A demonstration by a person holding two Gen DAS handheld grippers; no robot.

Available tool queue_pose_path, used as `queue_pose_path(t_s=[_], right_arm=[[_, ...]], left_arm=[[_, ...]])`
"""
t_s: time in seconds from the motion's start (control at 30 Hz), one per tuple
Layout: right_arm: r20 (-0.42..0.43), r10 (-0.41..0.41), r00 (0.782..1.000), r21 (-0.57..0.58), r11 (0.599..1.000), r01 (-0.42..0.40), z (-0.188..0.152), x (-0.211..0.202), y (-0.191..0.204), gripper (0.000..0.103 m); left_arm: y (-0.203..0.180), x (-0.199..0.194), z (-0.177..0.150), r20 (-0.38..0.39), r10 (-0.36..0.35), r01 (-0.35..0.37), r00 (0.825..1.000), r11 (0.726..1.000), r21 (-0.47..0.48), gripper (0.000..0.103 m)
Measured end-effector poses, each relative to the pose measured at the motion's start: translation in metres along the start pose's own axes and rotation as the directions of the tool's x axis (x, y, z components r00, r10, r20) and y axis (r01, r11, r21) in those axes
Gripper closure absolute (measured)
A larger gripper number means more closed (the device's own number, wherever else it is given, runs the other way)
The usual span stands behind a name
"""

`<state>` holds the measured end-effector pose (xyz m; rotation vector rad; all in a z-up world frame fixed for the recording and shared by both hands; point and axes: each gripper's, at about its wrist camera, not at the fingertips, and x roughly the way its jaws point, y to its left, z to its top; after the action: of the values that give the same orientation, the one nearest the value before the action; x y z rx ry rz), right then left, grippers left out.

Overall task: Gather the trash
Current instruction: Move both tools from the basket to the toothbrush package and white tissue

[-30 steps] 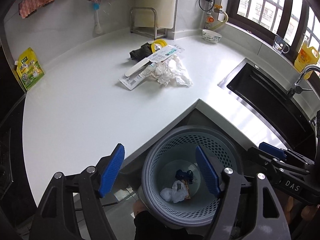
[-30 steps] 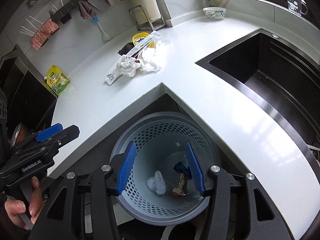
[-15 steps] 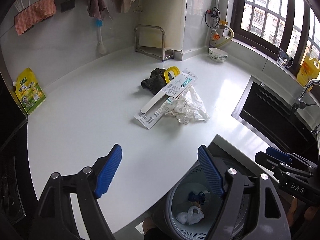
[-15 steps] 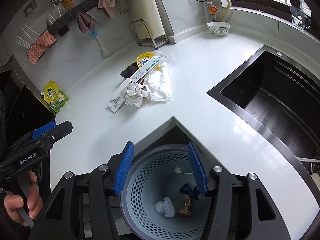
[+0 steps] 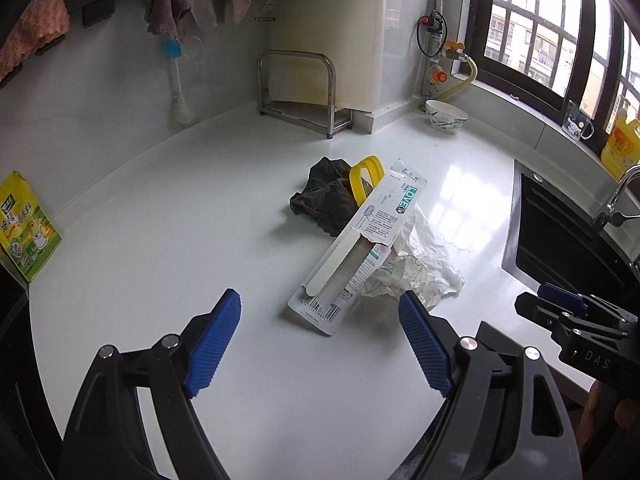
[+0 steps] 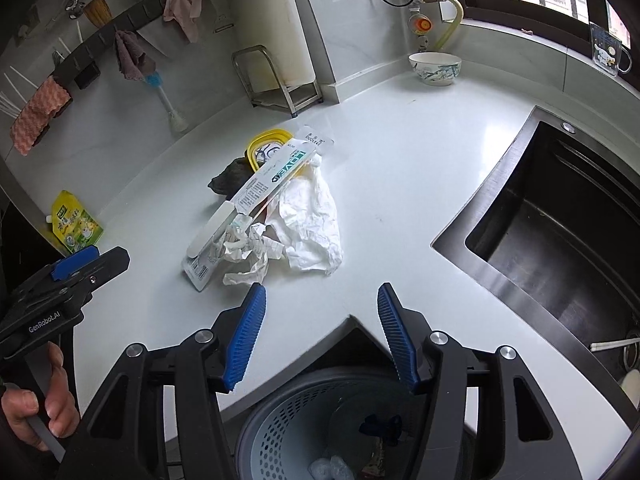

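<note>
A trash pile lies on the white counter point(image 5: 160, 240): a long white package point(image 5: 360, 240) point(image 6: 256, 196), crumpled white paper point(image 5: 416, 268) point(image 6: 308, 220), a dark cloth point(image 5: 324, 200) point(image 6: 230, 178) and a yellow lid point(image 5: 366, 172) point(image 6: 268, 144). My left gripper point(image 5: 320, 340) is open and empty, just short of the package's near end. My right gripper point(image 6: 320, 332) is open and empty, above the counter's inner corner, short of the paper. A grey perforated bin point(image 6: 280, 432) below the counter holds a few scraps.
A black sink point(image 6: 560, 220) point(image 5: 560, 232) is at the right. A bowl point(image 5: 446, 115) point(image 6: 435, 68), a metal rack point(image 5: 300, 92) point(image 6: 276, 80) and a yellow pouch point(image 5: 24, 228) point(image 6: 76, 224) stand along the back. Cloths and a brush hang on the wall.
Both grippers have risen from above the bin and moved forward over the counter toward the trash pile. Both stay open and empty.
</note>
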<state>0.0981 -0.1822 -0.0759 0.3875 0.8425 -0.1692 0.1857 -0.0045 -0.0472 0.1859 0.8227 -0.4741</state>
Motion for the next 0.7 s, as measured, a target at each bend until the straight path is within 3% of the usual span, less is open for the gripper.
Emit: queue_pose_path(t_s=[0.33,0.7], right_arm=[[-0.003,-0.042,0.999,-0.004,0.999,0.042,0.033,0.054,0.004,0.047],[-0.047,-0.055,0.997,-0.019,0.998,0.055,0.05,0.095,0.005,0.047]], left_arm=[[0.01,0.053,0.023,-0.017,-0.081,0.081,0.997,0.996,0.048,0.023],[0.022,0.075,0.032,-0.036,-0.118,0.12,0.992,0.992,0.047,0.023]])
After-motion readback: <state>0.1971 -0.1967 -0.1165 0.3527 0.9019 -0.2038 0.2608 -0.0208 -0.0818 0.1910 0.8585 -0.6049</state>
